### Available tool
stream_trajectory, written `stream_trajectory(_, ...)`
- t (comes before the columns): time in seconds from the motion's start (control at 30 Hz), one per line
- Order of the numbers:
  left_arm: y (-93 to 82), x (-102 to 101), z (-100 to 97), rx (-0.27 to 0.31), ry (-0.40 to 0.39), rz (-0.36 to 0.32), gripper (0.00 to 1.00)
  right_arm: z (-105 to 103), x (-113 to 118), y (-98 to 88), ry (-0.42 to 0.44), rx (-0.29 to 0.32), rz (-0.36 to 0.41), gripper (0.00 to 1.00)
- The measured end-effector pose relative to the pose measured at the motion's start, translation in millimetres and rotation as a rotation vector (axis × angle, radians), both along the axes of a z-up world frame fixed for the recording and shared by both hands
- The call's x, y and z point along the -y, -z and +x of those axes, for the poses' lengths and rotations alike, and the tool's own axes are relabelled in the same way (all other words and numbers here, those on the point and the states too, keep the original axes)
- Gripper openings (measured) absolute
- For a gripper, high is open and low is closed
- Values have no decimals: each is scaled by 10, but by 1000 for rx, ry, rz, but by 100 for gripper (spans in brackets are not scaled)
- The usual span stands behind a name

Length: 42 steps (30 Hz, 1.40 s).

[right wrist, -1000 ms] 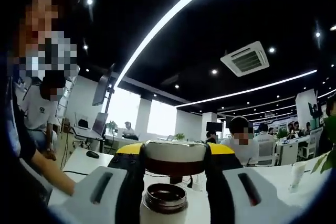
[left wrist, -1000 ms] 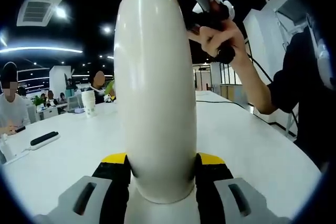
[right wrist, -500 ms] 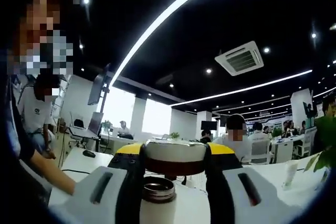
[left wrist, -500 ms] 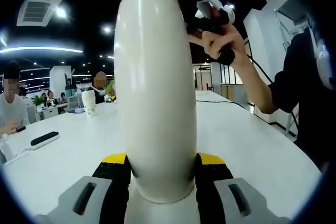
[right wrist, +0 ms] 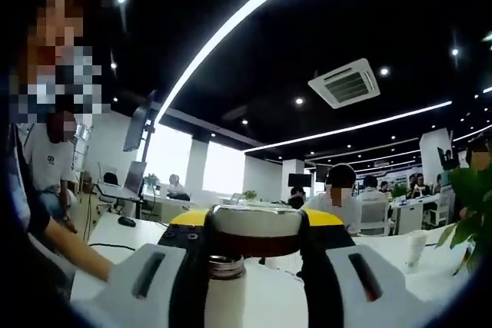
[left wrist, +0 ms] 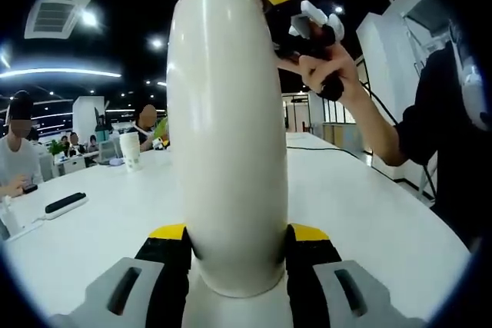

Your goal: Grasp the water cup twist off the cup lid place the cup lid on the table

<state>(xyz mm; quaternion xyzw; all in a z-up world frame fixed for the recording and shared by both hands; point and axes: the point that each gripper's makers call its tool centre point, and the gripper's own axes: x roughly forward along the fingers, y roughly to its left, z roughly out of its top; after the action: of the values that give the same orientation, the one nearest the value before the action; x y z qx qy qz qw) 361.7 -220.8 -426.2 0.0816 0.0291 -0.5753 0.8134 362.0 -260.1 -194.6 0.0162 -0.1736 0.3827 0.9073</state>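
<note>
Progress: grasp done, twist-off done by the look of it. The lid (right wrist: 256,230) sits clamped between the jaws of the right gripper (right wrist: 256,232), clear above the cup's bare steel threaded neck (right wrist: 223,266), with a gap visible between them. What's left: carry the lid down and set it on the table (left wrist: 369,213).

The left gripper (left wrist: 238,255) is closed around the base of the cup (left wrist: 227,136), jaws pressed on both sides of the base, cup upright just above the table. In the left gripper view the right gripper (left wrist: 296,17), with the person's hand (left wrist: 330,67) on it, is at the cup's top, its yellow jaw tip beside the mouth.

Materials:
- Cup: tall, smooth, cream-white bottle body, glossy, rounded shoulders, slight taper at the base. Slick surface, likely prone to spinning in the jaws.
- Neck: bright metal, ridged threads.
- Lid: short round cap, cream top, dark brown band below.
- Jaws: black pads, yellow tips, grey bodies.
- Table: plain white, matte, wide.

Also on the table, well left of the cup: a paper cup (left wrist: 129,150) and a dark remote-like bar (left wrist: 64,203).
</note>
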Motion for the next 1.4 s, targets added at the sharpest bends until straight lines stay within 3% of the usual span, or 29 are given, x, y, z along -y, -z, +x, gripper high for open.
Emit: stream_trajectory(1.4, -9, -21, 61, 1, -4, 2, 50, -43, 800, 254, 150, -61, -6, 47)
